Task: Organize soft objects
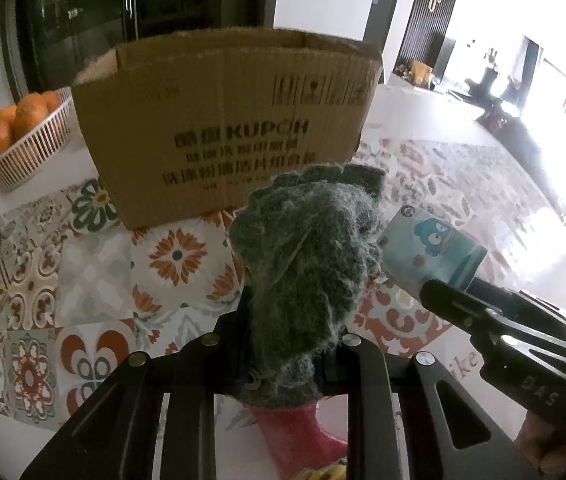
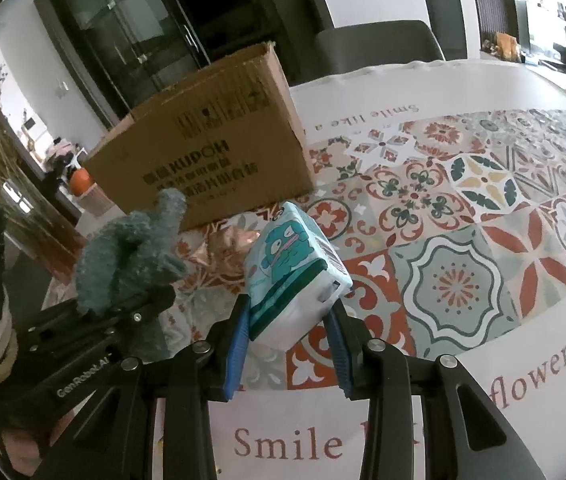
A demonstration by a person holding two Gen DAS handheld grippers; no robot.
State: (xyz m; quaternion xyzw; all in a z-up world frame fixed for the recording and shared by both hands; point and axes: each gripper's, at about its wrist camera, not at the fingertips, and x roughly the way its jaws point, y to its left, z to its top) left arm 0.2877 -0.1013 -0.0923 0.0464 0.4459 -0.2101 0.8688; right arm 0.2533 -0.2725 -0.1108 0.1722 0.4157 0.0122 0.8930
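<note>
Now, left wrist view: the left gripper [image 1: 295, 344] is clamped on a fuzzy grey-green glove [image 1: 307, 264], fingers of the glove sticking up and forward so it hangs clear of the patterned tablecloth [image 1: 95, 276]. It's aimed straight at the cardboard box [image 1: 223, 120], the likely drop spot, I'd judge. A basket of oranges [image 1: 23, 136] sits off to the left, well apart.

Over to the right wrist view: the right gripper [image 2: 289, 332] has its blue pads [image 2: 237, 356] pressed on both sides of a tissue pack [image 2: 291, 272], tilted, lifted off the cloth. It's angled toward that same box, just beside the glove, both loads carried low and level.
</note>
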